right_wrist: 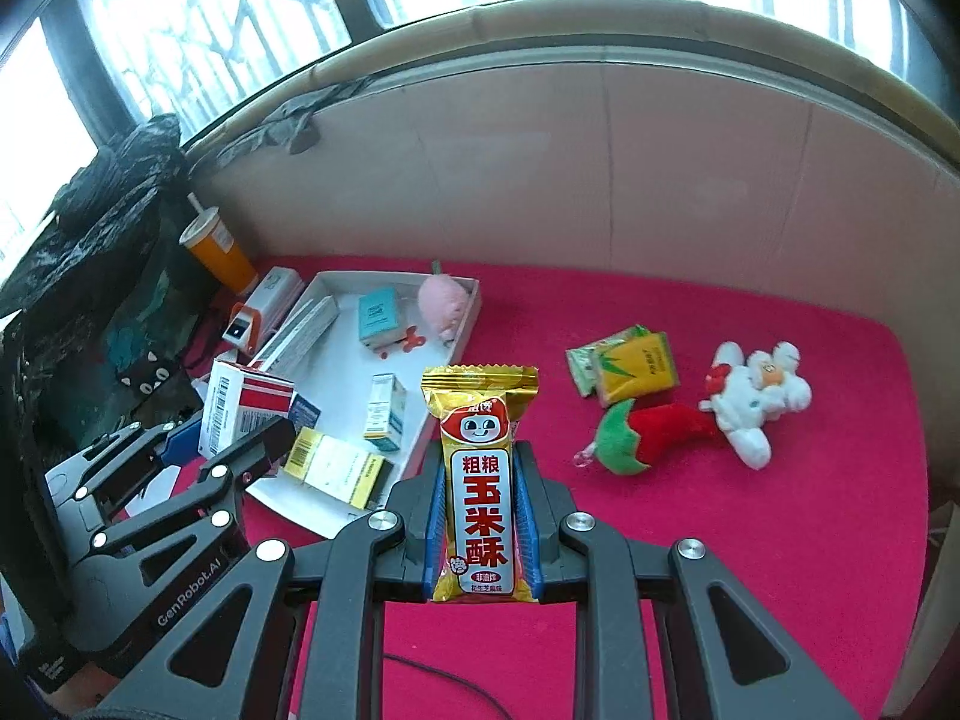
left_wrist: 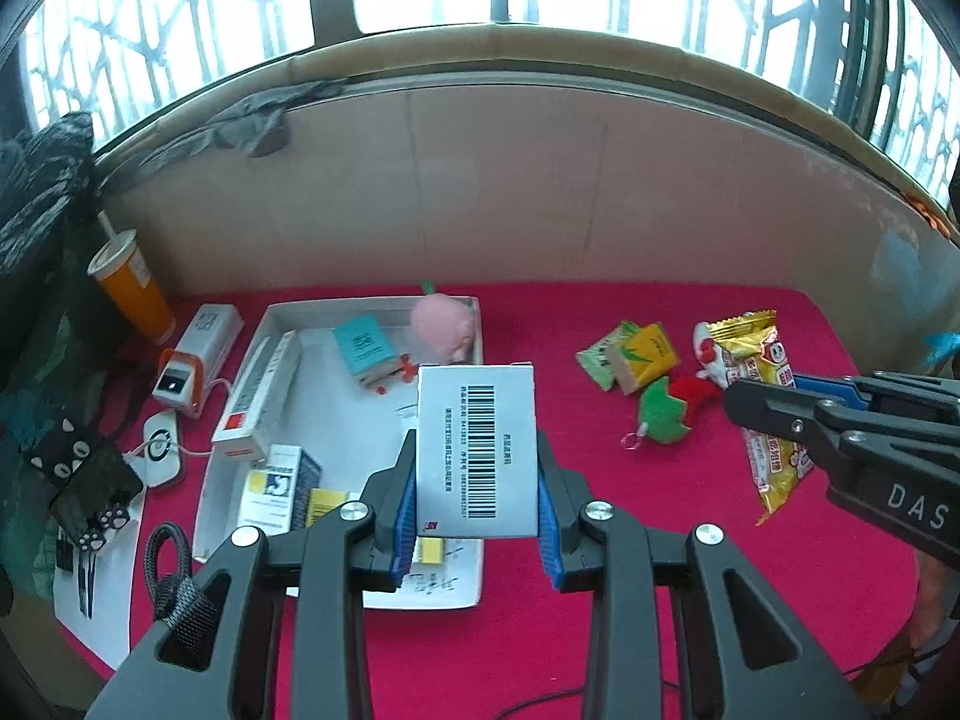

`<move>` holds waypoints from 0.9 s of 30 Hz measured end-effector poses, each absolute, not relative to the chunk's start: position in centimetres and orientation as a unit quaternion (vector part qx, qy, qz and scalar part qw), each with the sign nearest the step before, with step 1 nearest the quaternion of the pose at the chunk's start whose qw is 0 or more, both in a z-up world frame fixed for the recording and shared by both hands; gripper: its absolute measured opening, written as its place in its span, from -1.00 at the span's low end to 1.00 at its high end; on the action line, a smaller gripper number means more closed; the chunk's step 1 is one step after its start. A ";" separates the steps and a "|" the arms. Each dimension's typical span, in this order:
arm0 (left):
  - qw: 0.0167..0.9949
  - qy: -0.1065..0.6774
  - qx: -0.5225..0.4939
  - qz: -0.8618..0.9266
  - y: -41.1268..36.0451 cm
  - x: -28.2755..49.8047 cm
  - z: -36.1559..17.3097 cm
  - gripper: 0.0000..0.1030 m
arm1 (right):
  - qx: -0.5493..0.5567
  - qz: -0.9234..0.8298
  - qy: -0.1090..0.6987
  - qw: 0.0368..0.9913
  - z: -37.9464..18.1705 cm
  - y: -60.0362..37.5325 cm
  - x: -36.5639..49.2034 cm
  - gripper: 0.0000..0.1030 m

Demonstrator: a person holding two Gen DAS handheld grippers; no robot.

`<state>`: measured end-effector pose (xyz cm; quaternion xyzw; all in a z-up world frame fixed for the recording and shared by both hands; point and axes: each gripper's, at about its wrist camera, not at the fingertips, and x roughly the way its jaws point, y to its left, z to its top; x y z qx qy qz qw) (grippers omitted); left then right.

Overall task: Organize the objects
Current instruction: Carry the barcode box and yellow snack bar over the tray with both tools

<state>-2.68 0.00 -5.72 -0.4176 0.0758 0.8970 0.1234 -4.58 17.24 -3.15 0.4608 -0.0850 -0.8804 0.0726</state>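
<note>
Clearly "粗粮玉米酥" on snack packet (right_wrist: 480,480)

Two black two-finger grippers, the left one (left_wrist: 477,468) and the right one (right_wrist: 478,516). One shallow white cardboard tray (right_wrist: 336,519). Six small cardboard boxes; one is the white barcoded box (left_wrist: 477,450). Three foil snack packets, one a gold corn bar (right_wrist: 480,480). Three plush toys: pink (right_wrist: 444,300), red-and-green (right_wrist: 648,429), white (right_wrist: 756,399). One orange paper cup (right_wrist: 219,255).
</note>
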 end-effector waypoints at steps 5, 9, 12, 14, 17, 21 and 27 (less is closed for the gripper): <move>0.114 0.062 -0.419 0.899 -2.1 -3.1 -5.9 -0.39 | 0.464 -0.879 -0.069 0.084 -3.1 15.1 -5.2 -0.57; 0.111 0.054 -0.420 0.899 -3.3 -3.5 -6.0 -0.39 | 0.468 -0.877 -0.057 0.088 -3.1 13.6 -5.9 -0.57; 0.110 0.048 -0.422 0.898 -4.2 -3.9 -6.1 -0.39 | 0.471 -0.876 -0.049 0.090 -3.1 12.7 -6.3 -0.57; 0.109 0.045 -0.423 0.898 -4.7 -4.2 -6.2 -0.39 | 0.472 -0.875 -0.045 0.092 -3.0 12.1 -6.7 -0.57; 0.109 0.042 -0.426 0.897 -5.3 -4.6 -6.5 -0.39 | 0.475 -0.874 -0.042 0.093 -3.0 11.3 -7.1 -0.57; 0.107 0.037 -0.430 0.896 -6.2 -5.5 -6.9 -0.39 | 0.476 -0.873 -0.037 0.094 -2.9 10.3 -8.0 -0.57; 0.102 0.032 -0.435 0.894 -7.7 -7.0 -7.6 -0.39 | 0.485 -0.869 -0.033 0.095 -3.2 8.6 -9.4 -0.57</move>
